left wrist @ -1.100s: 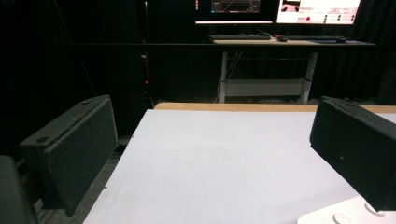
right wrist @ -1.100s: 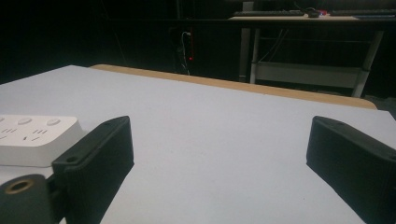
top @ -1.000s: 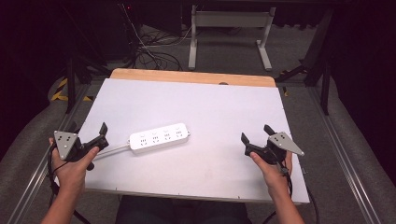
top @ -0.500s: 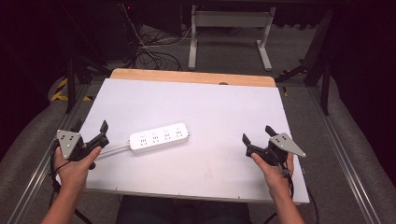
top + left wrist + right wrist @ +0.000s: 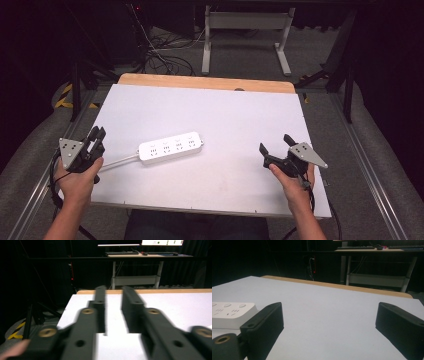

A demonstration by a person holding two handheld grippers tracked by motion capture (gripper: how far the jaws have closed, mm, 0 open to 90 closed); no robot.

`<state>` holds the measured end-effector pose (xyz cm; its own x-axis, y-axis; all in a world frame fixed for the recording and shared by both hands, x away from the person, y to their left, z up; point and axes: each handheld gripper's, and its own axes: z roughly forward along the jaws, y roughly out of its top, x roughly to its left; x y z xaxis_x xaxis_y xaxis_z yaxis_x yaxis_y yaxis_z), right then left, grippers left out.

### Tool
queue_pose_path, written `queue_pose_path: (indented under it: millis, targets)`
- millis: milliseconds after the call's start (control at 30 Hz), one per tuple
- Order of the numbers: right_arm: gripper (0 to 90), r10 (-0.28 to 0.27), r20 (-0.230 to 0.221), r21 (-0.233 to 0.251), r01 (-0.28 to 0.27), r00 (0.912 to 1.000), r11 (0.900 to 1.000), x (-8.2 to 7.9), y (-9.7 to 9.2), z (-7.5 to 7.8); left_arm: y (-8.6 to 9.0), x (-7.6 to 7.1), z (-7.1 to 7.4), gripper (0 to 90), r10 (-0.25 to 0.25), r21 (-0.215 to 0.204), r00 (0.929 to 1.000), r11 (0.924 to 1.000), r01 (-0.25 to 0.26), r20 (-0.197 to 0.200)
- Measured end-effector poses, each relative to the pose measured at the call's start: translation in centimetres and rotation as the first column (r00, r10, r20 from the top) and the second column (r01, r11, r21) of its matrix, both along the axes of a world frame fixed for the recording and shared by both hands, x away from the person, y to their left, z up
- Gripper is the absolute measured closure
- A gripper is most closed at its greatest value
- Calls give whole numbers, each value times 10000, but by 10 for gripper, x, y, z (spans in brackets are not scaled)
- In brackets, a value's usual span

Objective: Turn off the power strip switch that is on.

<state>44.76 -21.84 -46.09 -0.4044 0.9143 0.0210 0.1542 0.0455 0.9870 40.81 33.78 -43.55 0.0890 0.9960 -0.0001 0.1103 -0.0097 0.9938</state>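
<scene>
The long white plastic power strip (image 5: 171, 147) lies flat near the white table's (image 5: 225, 115) front-left, its pale cord running toward the left edge. Likely rigid, light and smooth, it is best pinched across its narrow width. The left gripper (image 5: 98, 134) has just been closing to a narrow, empty gap; the right gripper (image 5: 276, 143) stands wide.
</scene>
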Motion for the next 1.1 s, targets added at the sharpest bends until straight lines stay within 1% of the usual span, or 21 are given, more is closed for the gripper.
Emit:
queue_pose_path:
  millis: [100,167,200,267,367,433,467,567,633,667,733,767,933,967,1033,1067,1100]
  targets:
    - [85,-3,-56,-8,3,10000,10000,1,0,-1,2,-1,2,898,28,-68,10000,10000,-28,9]
    - [85,10,-73,-30,-10,10000,10000,1,1,-1,3,-1,4,899,-147,-151,9999,9998,147,-25]
    - [85,16,-75,-26,-17,10000,10000,1,1,-1,4,-2,5,899,-199,-84,9998,9998,199,-44]
    - [86,17,-68,-28,-17,10000,10000,1,1,-1,4,-2,6,899,-266,-138,9996,9996,265,-52]
    - [88,28,-65,20,-28,10000,10000,1,1,-1,1,-1,11,900,-536,-84,9983,9985,535,-234]
    - [87,-4,-74,35,4,10000,10000,1,0,-1,0,-1,14,900,-751,-327,9967,9967,741,-295]
    - [87,-11,-84,48,12,10000,10000,1,0,-1,-1,-1,16,899,-840,-375,9959,9959,828,-322]
    - [88,-4,-87,65,4,10000,10000,1,-1,-1,-4,1,21,900,-1041,-258,9938,9943,1031,-380]
    - [88,13,-78,90,-12,10000,10000,1,-1,-1,-6,2,24,900,-1189,-215,9913,9928,1179,-558]
    - [88,6,-77,93,-5,10000,10000,1,-1,-1,-6,2,24,900,-1189,-215,9913,9928,1179,-558]
    - [88,23,-74,76,-22,10000,10000,2,-1,-1,-8,5,25,900,-1359,-74,9874,9907,1357,-806]
    - [88,18,-80,70,-18,10000,10000,2,-1,-1,-10,8,26,900,-1527,-45,9830,9882,1531,-1014]
    - [88,11,-107,114,-10,9999,9999,3,-1,-2,-14,17,29,900,-1881,131,9697,9812,1924,-1560]
    - [88,11,-107,114,-10,9999,9999,3,-1,-2,-14,17,29,900,-1881,131,9697,9812,1924,-1560]
    - [88,5,-121,106,-4,9999,9999,4,-1,-2,-16,21,30,899,-1987,287,9633,9779,2071,-1802]
    - [89,1,-136,98,0,9999,10000,4,-1,-2,-18,25,32,900,-2100,338,9568,9747,2211,-2009]
    - [89,7,-114,78,-6,9999,10000,4,-1,-3,-19,27,33,900,-2170,398,9522,9722,2305,-2148]
